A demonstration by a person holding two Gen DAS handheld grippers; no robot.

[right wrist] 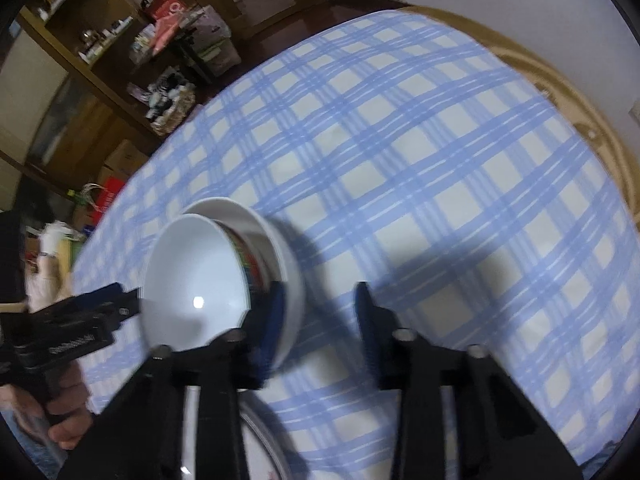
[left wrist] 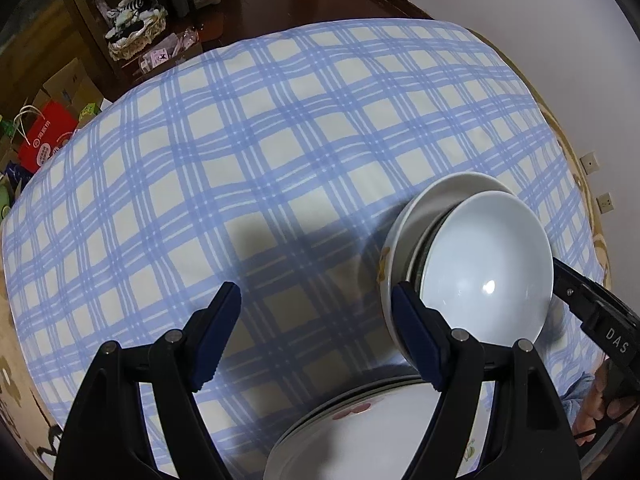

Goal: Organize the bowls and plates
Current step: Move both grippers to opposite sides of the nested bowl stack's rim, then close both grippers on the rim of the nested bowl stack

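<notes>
Two bowls are on the checked cloth [left wrist: 240, 140], and they're already nested: the plain white bowl [left wrist: 488, 264] sits tilted inside the outer bowl [left wrist: 440, 192], which has a coloured pattern on its wall. So that pairing looks done, though the inner one leans rather than sitting flat and may want settling. Closer to the person, at the lower edge, there's a stack of plates [left wrist: 360, 432], the top one with a red print. Its rims show at least two layers, maybe three, but I can't count them exactly because the grippers cover most of the pile. So the plates look gathered too. What's left, as I read it, is to square up the bowls and perhaps bring them to the plates. The rest of the cloth in view carries no more dishes. The left gripper [left wrist: 316, 320] is spread wide with only cloth between its fingers, and its near finger is just beside the outer bowl's wall. The right gripper [right wrist: 320, 320] has a narrower gap, again with nothing but cloth in it, and it grips nothing. One finger sits right against the outer bowl's side, though the blur stops me calling contact. The bowls sit between the two grippers.
</notes>
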